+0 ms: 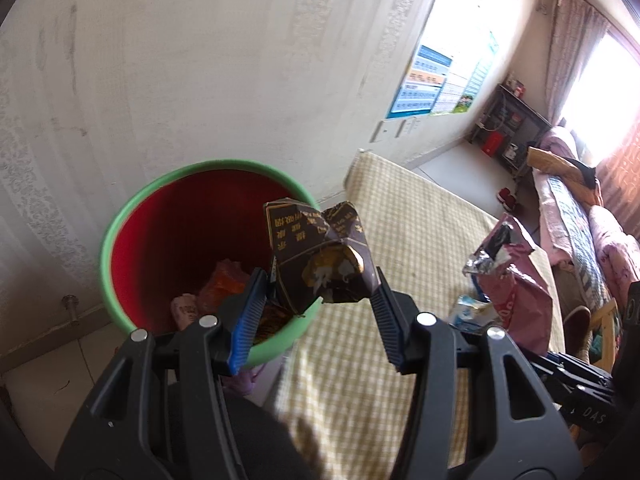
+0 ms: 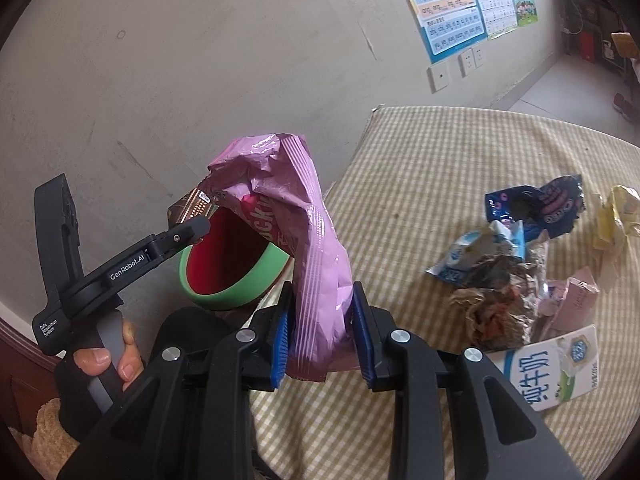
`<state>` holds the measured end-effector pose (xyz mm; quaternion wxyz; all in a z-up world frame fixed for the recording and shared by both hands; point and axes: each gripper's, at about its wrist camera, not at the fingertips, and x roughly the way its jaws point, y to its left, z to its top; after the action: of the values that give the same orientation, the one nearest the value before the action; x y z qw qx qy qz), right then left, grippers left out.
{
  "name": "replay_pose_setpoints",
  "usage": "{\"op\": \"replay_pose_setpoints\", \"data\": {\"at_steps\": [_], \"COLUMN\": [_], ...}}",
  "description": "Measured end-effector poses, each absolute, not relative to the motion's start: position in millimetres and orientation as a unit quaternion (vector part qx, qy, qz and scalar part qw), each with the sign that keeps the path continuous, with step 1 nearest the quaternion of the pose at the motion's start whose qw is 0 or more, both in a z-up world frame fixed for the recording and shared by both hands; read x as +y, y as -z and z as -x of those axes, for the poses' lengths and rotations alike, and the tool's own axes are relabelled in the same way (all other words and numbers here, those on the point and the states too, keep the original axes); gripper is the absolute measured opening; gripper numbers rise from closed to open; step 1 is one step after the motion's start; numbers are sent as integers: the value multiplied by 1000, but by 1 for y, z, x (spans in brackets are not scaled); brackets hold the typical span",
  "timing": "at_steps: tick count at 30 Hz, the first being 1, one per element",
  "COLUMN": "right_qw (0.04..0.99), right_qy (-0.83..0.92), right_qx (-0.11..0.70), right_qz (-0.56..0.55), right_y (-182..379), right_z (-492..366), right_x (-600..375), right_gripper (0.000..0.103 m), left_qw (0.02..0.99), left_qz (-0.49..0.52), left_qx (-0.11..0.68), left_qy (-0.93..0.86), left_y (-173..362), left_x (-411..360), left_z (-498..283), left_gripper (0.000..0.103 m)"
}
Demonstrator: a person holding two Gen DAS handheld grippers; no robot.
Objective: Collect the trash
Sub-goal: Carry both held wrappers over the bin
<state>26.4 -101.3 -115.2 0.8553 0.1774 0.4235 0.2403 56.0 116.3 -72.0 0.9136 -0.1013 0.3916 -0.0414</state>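
1. Left wrist view: my left gripper [image 1: 320,284] is clamped on a crumpled dark brown carton [image 1: 320,256], both pads pressing its sides. I hold it over the near rim of the green bin with a red liner [image 1: 132,216], which stands against the wall beside the checked mattress [image 1: 400,240]. Wrappers already lie in the bin.
2. Right wrist view: my right gripper [image 2: 322,316] grips a pink snack bag [image 2: 304,216] upright above the mattress edge, short of the bin. More trash sits on the mattress to the right: a blue wrapper [image 2: 536,204], a milk carton [image 2: 556,364], crumpled paper [image 2: 500,308].
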Motion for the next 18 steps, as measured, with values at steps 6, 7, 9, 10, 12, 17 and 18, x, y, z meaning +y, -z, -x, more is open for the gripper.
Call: {"op": "replay_pose_setpoints", "data": {"at_steps": [6, 7, 9, 10, 12, 17, 18], "right_qw": [848, 847, 843, 843, 841, 841, 840], "right_qy": [-254, -256, -259, -260, -264, -267, -267], "right_qx": [432, 433, 436, 437, 436, 432, 433], "right_qz": [-174, -174, -177, -178, -181, -187, -188], "right_y": [120, 121, 122, 122, 121, 118, 118], "right_z": [-32, -33, -36, -36, -36, -42, -44], "right_x": [-87, -85, -81, -80, -77, -71, -70], "right_gripper": [28, 28, 28, 28, 28, 28, 28], "left_qw": [910, 910, 910, 909, 909, 905, 903], "left_qz": [111, 114, 117, 118, 119, 125, 130], "left_qx": [398, 398, 398, 398, 399, 407, 410], "left_qy": [23, 21, 18, 15, 12, 2, 0], "left_y": [78, 79, 79, 79, 79, 82, 84], "left_x": [135, 139, 143, 146, 150, 161, 164], "left_z": [-56, -57, -57, -58, -60, -62, -63], "left_gripper": [50, 50, 50, 50, 50, 50, 50]}}
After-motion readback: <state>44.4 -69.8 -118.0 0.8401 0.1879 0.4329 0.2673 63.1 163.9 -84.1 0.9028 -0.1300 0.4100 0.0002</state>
